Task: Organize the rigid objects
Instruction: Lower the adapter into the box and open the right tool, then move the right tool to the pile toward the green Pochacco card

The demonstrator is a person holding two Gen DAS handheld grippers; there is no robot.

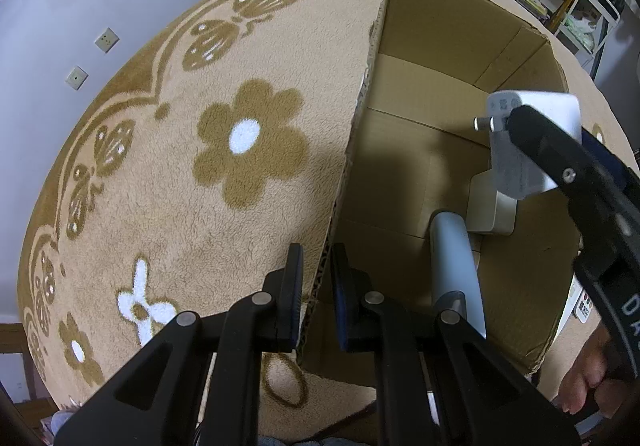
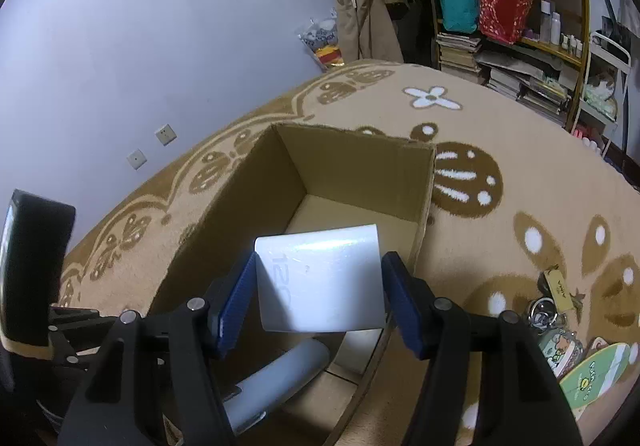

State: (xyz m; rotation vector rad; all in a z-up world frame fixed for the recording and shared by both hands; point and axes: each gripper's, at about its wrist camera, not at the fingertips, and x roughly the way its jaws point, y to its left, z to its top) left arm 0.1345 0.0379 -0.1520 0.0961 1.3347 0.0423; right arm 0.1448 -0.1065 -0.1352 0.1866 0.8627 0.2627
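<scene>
Black jaws of the left gripper are seen clamped on the near wall of the cardboard box, one finger outside and one inside. At two o'clock in that view, a white charger with metal prongs is held above the box's inside by the right gripper, its blue pads pressed on both sides. Beneath it, on the box floor, a pale blue cylinder and a white block are seen lying just beside each other. Keys are left on the flowered blanket at four o'clock in the right view
</scene>
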